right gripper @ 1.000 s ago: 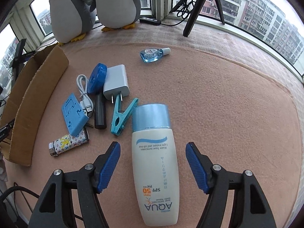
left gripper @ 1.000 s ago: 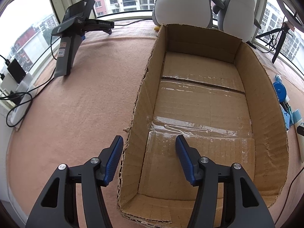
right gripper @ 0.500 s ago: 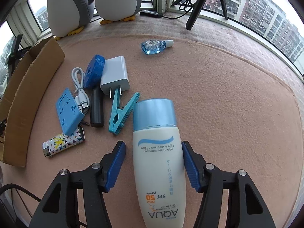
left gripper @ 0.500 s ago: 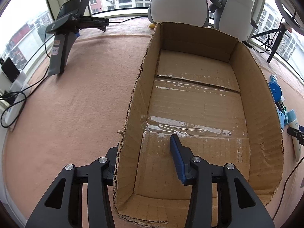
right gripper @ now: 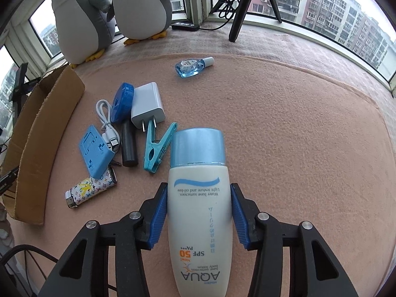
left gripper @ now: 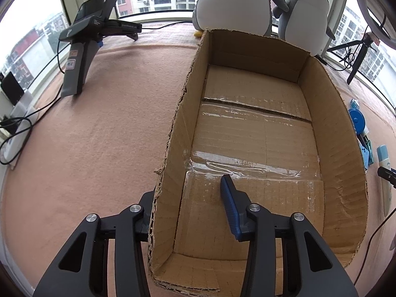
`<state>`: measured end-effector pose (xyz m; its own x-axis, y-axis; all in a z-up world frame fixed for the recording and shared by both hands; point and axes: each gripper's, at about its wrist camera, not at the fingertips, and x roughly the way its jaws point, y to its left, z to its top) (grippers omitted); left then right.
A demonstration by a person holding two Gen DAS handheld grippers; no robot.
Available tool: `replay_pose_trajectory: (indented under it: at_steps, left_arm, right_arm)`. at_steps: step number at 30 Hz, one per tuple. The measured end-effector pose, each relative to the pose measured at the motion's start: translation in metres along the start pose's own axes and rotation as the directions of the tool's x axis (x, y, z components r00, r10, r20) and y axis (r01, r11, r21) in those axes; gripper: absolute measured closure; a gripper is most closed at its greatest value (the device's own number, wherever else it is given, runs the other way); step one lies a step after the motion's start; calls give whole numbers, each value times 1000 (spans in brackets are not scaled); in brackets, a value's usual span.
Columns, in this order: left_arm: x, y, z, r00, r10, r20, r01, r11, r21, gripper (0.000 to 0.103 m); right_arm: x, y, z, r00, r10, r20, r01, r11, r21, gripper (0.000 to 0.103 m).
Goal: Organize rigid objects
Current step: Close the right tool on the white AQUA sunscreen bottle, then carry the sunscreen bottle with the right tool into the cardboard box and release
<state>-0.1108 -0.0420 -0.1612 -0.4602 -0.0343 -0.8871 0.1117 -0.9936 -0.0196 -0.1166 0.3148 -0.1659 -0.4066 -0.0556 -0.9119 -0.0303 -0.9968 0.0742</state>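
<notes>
pink felt-covered counter (right gripper: pixel 284 113) ringed by windows; right gripper (right gripper: pixel 199 216) clamped on sunscreen bottle (right gripper: pixel 199 198); left gripper (left gripper: pixel 189 212) apart, straddling cardboard box (left gripper: pixel 331 113) wall.

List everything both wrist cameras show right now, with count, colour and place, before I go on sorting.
cardboard box: 1, brown, nothing inside, left of the items
sunscreen bottle: 1, white with blue cap, lying flat
clothes peg: 1, teal, left of the cap
charger plug: 1, white, beyond the peg
round blue case: 1, left of the plug
black cylinder: 1, below the case
USB cable: 1, white, coiled
blue plastic stand: 1, near the box
lighter: 1, patterned
small bottle: 1, clear blue, apart, far side
plush penguins: 2, grey-white, by the window
tripod: 1, black
left hand-held gripper: straddles the box's left wall, open
right hand-held gripper: pads against the sunscreen bottle
</notes>
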Motion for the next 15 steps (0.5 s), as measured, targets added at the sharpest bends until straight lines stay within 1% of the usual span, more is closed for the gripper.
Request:
replay_pose_trajectory:
  at_steps: [4,7,12,15]
  left_arm:
    - [0,0,0,1000,0,3,0,1000,3,61]
    - [0,0,1,1000,0,4,0,1000,2,61]
    - [0,0,1,1000,1,8,-1,1000,3,61]
    - [1,1,1,1000,1,7,-1,1000,3,61]
  right_arm:
    - [-17,4,5,999,16,38,-16,1000,21,59]
    - [-34,17,14,996,40,75,-41,999,7,59]
    - [-64,54,36,984,101,146,-94,994,-53,59]
    - [-74,82,51,975,149,165,-134,986,-98,59]
